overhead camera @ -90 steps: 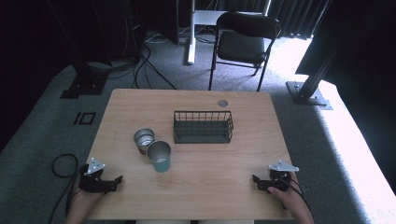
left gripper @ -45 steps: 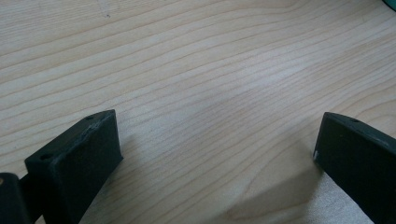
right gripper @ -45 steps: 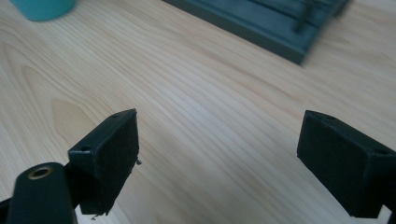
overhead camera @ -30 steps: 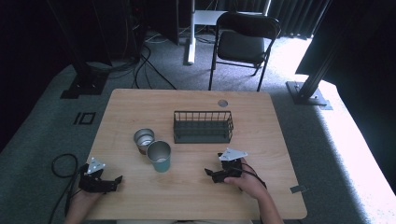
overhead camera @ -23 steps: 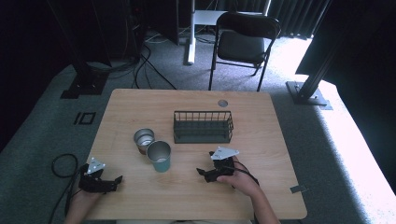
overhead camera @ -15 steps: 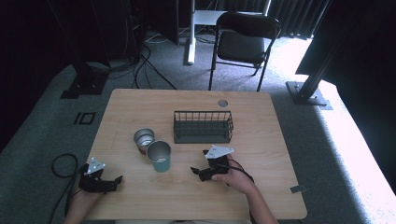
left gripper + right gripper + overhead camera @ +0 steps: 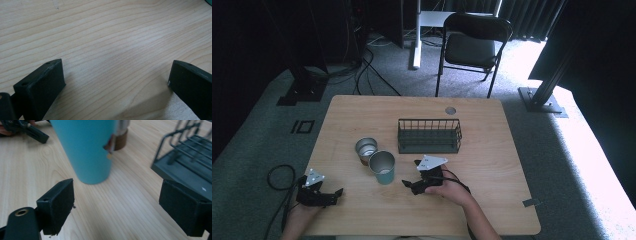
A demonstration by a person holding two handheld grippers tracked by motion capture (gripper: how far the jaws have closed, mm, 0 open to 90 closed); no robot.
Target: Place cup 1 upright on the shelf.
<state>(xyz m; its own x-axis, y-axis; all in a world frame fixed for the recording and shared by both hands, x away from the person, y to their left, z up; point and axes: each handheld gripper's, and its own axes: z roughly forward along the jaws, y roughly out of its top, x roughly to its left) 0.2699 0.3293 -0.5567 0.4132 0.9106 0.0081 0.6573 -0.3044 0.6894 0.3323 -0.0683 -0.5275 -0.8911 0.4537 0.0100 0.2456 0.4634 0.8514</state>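
A: Right hand-held gripper point(image 7: 410, 180): status?
B: Jaws spread wide, nothing between them, low over the bench point(image 7: 492, 170). It points at the teal cup point(image 7: 383, 167), which stands upright just ahead of the jaws, near but apart.

A: Surroundings?
B: A 2nd cup point(image 7: 366, 150) stands just behind the teal one. The wire basket point(image 7: 429, 135) sits to the right. The left hand-held gripper point(image 7: 337, 192) rests at the bench's near-left corner, jaws spread.

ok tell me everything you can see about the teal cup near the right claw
The teal cup is a tapered tumbler, wider at the open, metallic-looking rim than at the base. It stands upright on the wooden table, close beside a second brown-based cup; contact can't be told. The right claw faces it, jaws open, not touching.
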